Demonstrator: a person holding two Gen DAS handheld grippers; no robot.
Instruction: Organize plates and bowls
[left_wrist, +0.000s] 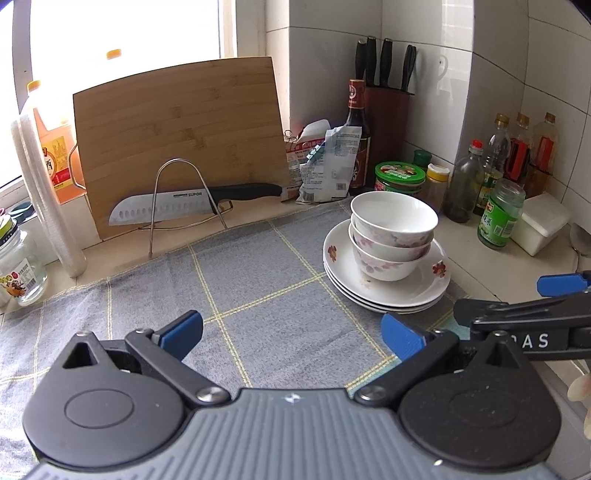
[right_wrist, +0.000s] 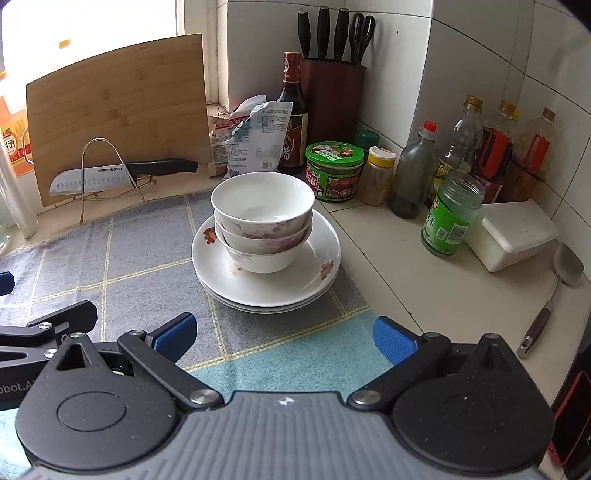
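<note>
Both sets of jaws wide, empty. Three nested bowls (right_wrist: 263, 221) sit on the stacked plates (right_wrist: 295, 284) on the grey cloth (left_wrist: 258, 288) — at 12 o'clock ahead of right gripper (right_wrist: 284, 338), 1 o'clock from left gripper (left_wrist: 291, 334), clear of both.

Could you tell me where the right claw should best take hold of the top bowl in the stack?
Probably the near rim of the top bowl, from above with the right claw: one finger inside, one outside. It sits nested upright in two other bowls, so only its rim is exposed.
</note>
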